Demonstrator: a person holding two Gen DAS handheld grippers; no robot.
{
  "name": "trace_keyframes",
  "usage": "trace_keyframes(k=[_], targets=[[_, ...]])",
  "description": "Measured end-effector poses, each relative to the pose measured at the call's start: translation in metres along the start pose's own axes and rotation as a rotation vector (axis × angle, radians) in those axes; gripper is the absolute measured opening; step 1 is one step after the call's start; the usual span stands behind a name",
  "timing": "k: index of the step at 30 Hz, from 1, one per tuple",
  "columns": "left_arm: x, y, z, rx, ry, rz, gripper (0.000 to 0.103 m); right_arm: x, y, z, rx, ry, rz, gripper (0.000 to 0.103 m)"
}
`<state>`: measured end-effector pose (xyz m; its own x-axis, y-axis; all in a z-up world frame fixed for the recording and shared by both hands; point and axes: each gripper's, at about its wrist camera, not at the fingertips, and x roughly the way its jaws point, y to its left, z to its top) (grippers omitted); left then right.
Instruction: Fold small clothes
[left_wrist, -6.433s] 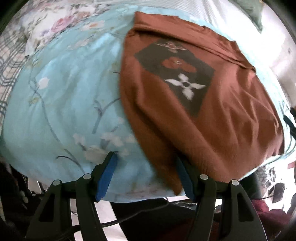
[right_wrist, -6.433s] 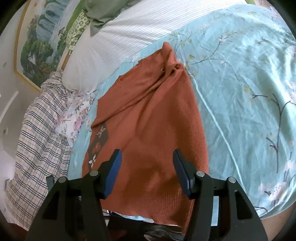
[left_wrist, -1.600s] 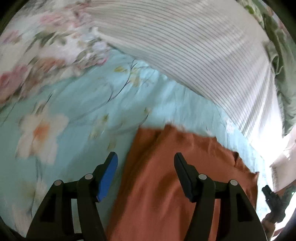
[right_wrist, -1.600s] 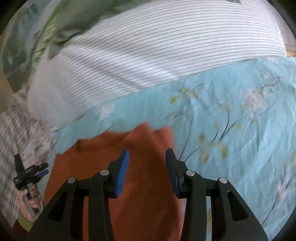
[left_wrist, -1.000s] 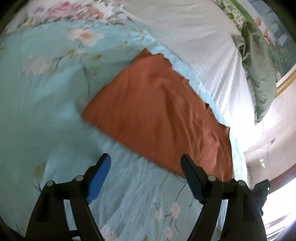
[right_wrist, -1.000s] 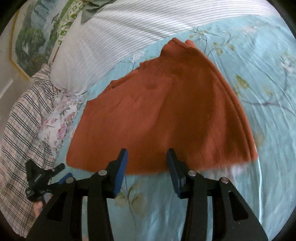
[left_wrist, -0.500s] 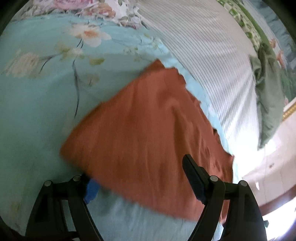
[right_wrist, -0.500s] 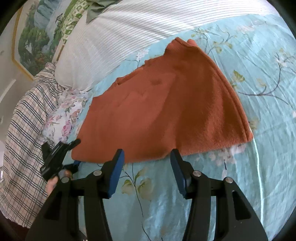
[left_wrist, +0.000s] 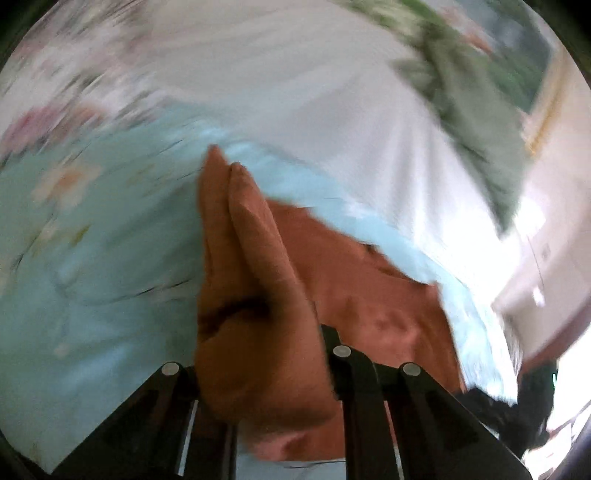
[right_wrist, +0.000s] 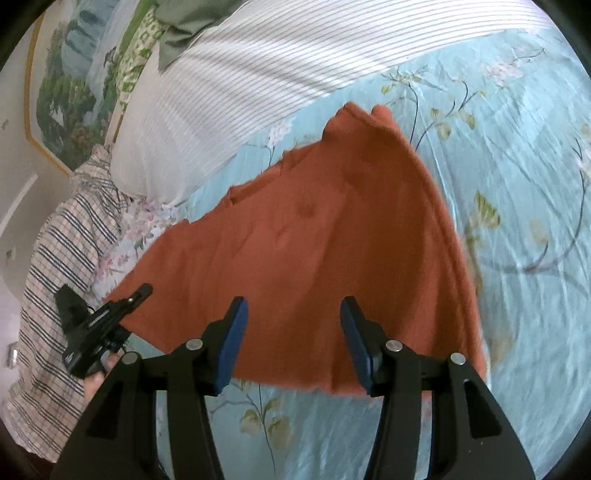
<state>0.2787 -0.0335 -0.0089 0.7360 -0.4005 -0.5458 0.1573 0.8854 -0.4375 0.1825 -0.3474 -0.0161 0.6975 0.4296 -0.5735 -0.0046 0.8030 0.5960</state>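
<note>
Left gripper (left_wrist: 258, 354) closing, clenched on corner of rust-orange garment (right_wrist: 332, 236) lying on floral bed sheet (right_wrist: 517, 184); right gripper (right_wrist: 291, 339) released, hovering above garment's near hem.

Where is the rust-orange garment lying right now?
In the right wrist view the rust-orange garment lies spread on the blue floral sheet, just below the striped white pillow, its left corner beside the left hand-held gripper.
</note>
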Motion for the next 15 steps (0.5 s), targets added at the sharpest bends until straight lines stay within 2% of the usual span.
trace_keyframes(k=[3, 7, 10, 13, 15], targets=[[0.011, -0.06, -0.011, 0.217, 0.016, 0.007, 0.011, 0.003, -0.006, 0.015, 0.011, 0.012, 0.022, 0.054], [0.039, -0.114, -0.05, 0.45, 0.062, 0.027, 0.011, 0.021, -0.008, 0.031, 0.033, 0.053, 0.071, 0.054], [0.064, -0.124, -0.078, 0.539, 0.116, 0.057, 0.011, 0.046, -0.002, 0.043, 0.027, 0.115, 0.128, 0.054], [0.072, -0.124, -0.094, 0.597, 0.125, 0.1, 0.011, 0.076, 0.01, 0.053, 0.014, 0.187, 0.168, 0.054], [0.068, -0.124, -0.096, 0.626, 0.111, 0.115, 0.011, 0.103, 0.019, 0.062, -0.001, 0.228, 0.171, 0.061]])
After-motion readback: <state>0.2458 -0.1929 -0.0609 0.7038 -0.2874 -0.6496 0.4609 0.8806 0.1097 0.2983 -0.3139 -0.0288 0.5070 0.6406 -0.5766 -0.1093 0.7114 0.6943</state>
